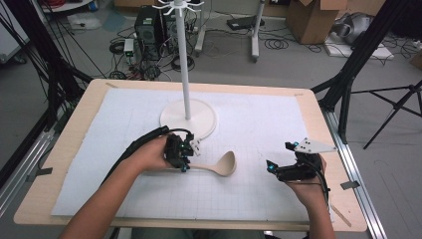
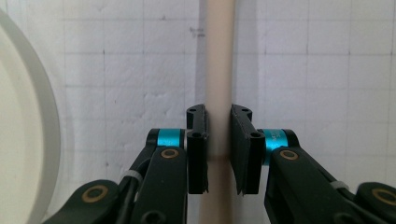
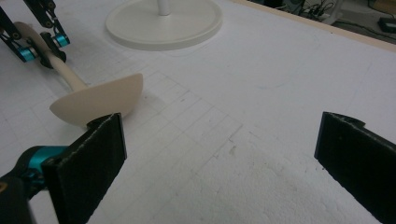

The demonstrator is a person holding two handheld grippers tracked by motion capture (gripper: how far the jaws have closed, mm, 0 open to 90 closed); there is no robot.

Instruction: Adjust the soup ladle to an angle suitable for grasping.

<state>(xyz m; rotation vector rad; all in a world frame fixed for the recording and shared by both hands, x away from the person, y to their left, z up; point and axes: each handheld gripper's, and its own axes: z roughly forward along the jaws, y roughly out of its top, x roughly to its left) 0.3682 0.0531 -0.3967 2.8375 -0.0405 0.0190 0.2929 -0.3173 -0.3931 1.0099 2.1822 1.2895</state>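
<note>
The ladle [image 1: 214, 166] lies flat on the white gridded mat [image 1: 249, 199], in front of the round base of the hanger stand [image 1: 188, 118], its bowl toward the right gripper [image 1: 278, 172]. It looks like one rigid piece of pale, smooth plastic or wood: probably light, stiff and not fragile, though the rounded handle could roll or slip between hard pads. The bowl end is likely the heavier, so a hold far back on the handle may let it droop. The left gripper [image 2: 218, 149] has its jaws clamped on the handle [image 2: 217, 70]. The right gripper's jaws stand wide apart over bare mat, beside the bowl [image 3: 98, 100].
</note>
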